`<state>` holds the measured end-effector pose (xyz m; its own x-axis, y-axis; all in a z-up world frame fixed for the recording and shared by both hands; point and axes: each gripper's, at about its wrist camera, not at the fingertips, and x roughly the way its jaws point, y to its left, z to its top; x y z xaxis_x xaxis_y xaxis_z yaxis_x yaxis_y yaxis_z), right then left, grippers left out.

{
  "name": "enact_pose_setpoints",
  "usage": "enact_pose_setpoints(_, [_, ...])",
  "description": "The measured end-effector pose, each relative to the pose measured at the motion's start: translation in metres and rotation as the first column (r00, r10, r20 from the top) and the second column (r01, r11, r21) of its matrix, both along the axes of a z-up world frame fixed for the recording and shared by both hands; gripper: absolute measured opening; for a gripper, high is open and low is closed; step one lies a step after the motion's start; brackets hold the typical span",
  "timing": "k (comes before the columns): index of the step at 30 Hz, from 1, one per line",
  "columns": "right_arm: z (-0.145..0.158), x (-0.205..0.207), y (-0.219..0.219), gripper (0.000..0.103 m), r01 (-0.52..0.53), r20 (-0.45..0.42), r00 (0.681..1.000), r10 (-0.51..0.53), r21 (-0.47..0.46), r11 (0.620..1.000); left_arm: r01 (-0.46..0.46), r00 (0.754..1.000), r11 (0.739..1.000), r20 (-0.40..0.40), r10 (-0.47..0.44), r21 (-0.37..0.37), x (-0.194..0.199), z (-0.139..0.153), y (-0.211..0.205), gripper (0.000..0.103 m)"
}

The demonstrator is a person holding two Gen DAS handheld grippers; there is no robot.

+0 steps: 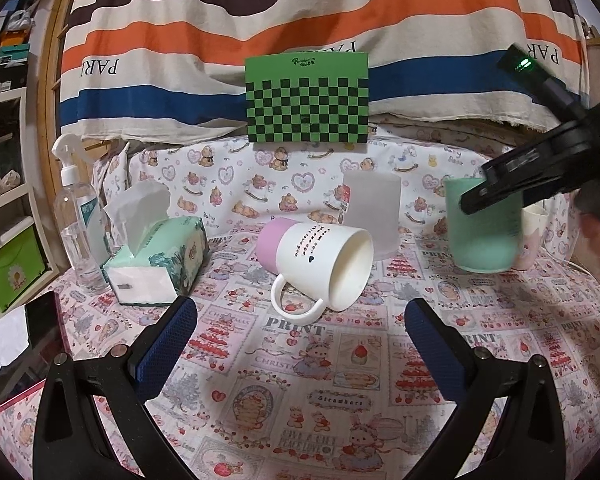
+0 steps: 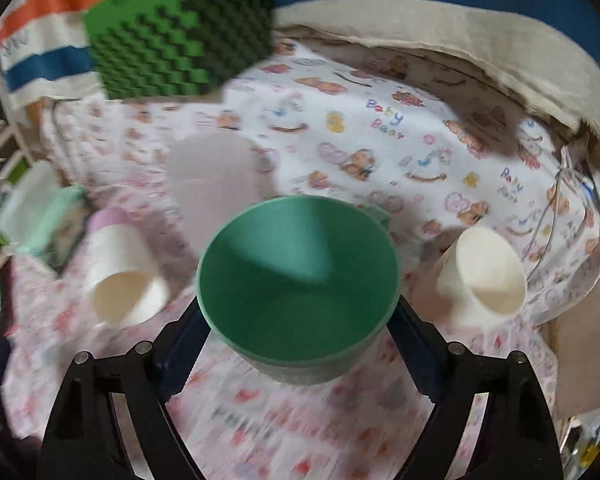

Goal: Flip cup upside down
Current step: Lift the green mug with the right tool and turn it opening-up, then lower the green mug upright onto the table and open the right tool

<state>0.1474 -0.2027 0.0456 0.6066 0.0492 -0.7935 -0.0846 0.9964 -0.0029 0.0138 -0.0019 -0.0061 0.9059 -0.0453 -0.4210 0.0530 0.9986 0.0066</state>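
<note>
A mint-green cup (image 1: 484, 228) stands upright at the right of the table; in the right wrist view the green cup (image 2: 300, 280) shows its open mouth. My right gripper (image 2: 300, 316) has its two fingers on either side of the cup, closed against its wall; it also shows in the left wrist view (image 1: 496, 196). My left gripper (image 1: 300, 332) is open and empty, low over the cloth in front of a white mug with a pink base (image 1: 320, 260) that lies on its side.
A frosted cup (image 1: 374, 216) stands upside down behind the mug. A small cream cup (image 2: 488, 272) is right of the green cup. A tissue box (image 1: 156, 264) and a spray bottle (image 1: 78, 224) stand at the left, a green checkered box (image 1: 308, 98) at the back.
</note>
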Motion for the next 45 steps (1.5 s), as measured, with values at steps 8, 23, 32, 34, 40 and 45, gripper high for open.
enact_pose_setpoints(8, [0.011, -0.053, -0.008, 0.089, -0.040, 0.034, 0.999, 0.038, 0.066, 0.997, -0.006, 1.000, 1.000, 0.003, 0.006, -0.004, 0.000, 0.000, 0.000, 0.103])
enact_pose_setpoints(23, [-0.046, -0.101, -0.007, 0.089, -0.209, 0.369, 0.917, 0.149, 0.128, 0.969, -0.007, 1.000, 1.000, 0.008, 0.007, -0.001, 0.000, 0.000, 0.000, 0.103])
enact_pose_setpoints(32, [-0.034, -0.122, -0.020, 0.103, -0.227, 0.483, 0.867, 0.123, 0.162, 0.960, -0.009, 1.000, 1.000, -0.002, 0.009, -0.004, 0.001, -0.002, 0.000, 0.103])
enact_pose_setpoints(34, [-0.027, -0.127, -0.029, 0.103, -0.231, 0.497, 0.860, 0.115, 0.177, 0.957, -0.011, 1.000, 1.000, -0.001, 0.011, -0.005, 0.001, -0.002, 0.001, 0.103])
enact_pose_setpoints(40, [-0.018, -0.152, -0.059, 0.103, -0.214, 0.572, 0.815, 0.097, 0.141, 0.967, -0.006, 1.000, 1.000, 0.006, 0.006, -0.002, 0.000, -0.002, 0.000, 0.103])
enact_pose_setpoints(45, [-0.025, -0.167, -0.087, 0.103, -0.195, 0.593, 0.800, 0.090, 0.116, 0.974, 0.000, 1.000, 1.000, 0.016, 0.000, 0.005, -0.003, 0.000, -0.001, 0.103])
